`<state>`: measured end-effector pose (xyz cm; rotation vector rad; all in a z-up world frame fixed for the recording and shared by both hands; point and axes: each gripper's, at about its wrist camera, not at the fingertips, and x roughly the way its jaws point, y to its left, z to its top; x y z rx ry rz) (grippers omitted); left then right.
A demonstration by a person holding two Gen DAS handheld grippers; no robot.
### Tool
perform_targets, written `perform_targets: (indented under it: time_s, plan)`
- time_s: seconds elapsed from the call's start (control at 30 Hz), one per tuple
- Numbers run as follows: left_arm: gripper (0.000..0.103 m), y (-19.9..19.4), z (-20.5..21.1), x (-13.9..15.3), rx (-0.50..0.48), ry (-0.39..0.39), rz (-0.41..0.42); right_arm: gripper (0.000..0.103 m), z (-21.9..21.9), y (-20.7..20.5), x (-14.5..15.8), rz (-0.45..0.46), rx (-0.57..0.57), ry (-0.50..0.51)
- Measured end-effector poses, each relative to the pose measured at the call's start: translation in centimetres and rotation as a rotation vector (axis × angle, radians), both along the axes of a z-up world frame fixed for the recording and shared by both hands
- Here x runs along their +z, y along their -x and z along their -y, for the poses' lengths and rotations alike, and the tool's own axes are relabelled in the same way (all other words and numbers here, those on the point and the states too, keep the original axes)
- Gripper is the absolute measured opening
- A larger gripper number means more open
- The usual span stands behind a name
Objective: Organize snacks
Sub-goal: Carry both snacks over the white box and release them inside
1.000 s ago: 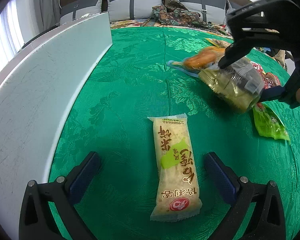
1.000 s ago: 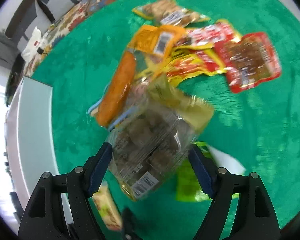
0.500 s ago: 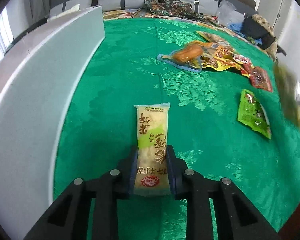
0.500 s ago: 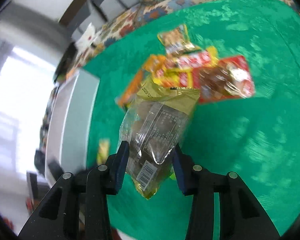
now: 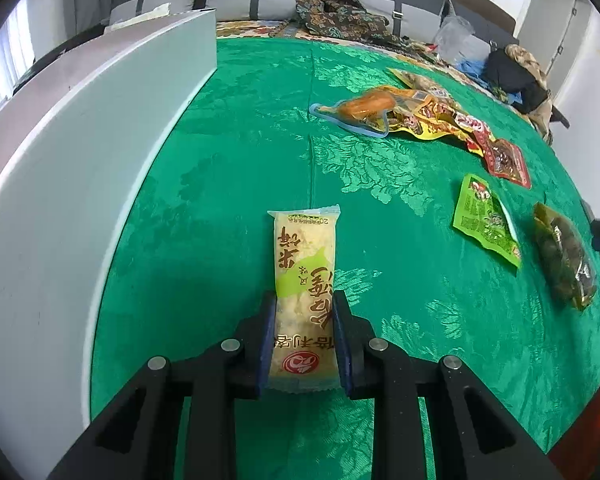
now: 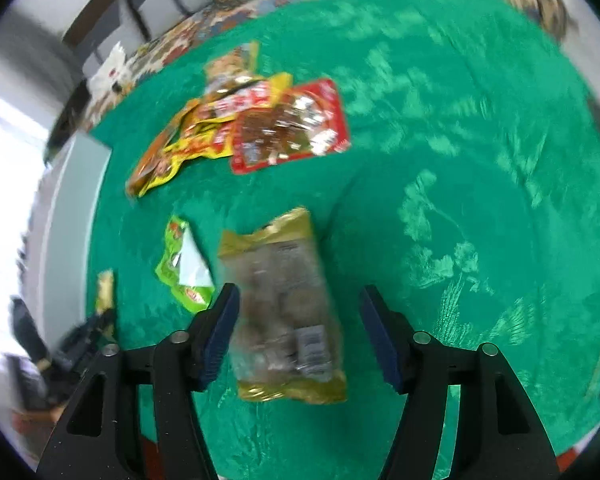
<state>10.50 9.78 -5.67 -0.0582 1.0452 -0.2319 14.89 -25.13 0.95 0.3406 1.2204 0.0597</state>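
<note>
Clamping our left gripper (image 5: 302,330) on the rice-cracker pack (image 5: 303,280) above the green tablecloth (image 5: 220,200), we were opening our right gripper (image 6: 300,332), its pads off the gold-edged snack bag (image 6: 284,312) between them.

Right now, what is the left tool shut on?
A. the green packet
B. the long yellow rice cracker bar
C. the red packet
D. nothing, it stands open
B: in the left wrist view the left tool has both pads pressed on the sides of the rice cracker bar, while the green packet and red packet lie apart on the cloth.
</note>
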Motion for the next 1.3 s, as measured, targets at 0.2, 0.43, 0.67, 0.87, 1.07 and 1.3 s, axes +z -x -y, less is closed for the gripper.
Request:
perform_targets:
  time_s: [0.2, 0.43, 0.67, 0.87, 1.07, 1.3]
  plan:
    - [0.025, 1.1, -0.9, 1.5, 0.016, 0.084, 0.004, 0.079, -4.8, -1.2, -4.3, -0.141, 0.125, 0.257]
    - [0.026, 2.6, -5.8, 8.2, 0.080, 0.315, 0.048, 0.071, -2.9, 1.4, -0.3, -0.007, 0.062, -0.013]
    - [0.026, 2.4, -17.1, 15.4, 0.248, 0.247, 0.193, 0.071, -17.8, 0.6, 11.0, 0.198, 0.371, -0.263]
    - [0.067, 2.1, -26.0, 13.4, 0.482, -0.021, 0.151, 0.074, -36.7, -0.3, 13.6, 0.256, 0.676, -0.357]
    - [0.089, 4.3, -29.5, 10.2, 0.604, -0.044, 0.104, 0.075, -41.9, -0.4, 11.6, 0.280, 0.700, -0.360]
    - [0.089, 4.7, -22.1, 11.8, 0.439, 0.102, 0.159, 0.075, -30.7, 1.1, 7.6, 0.434, 0.558, -0.018]
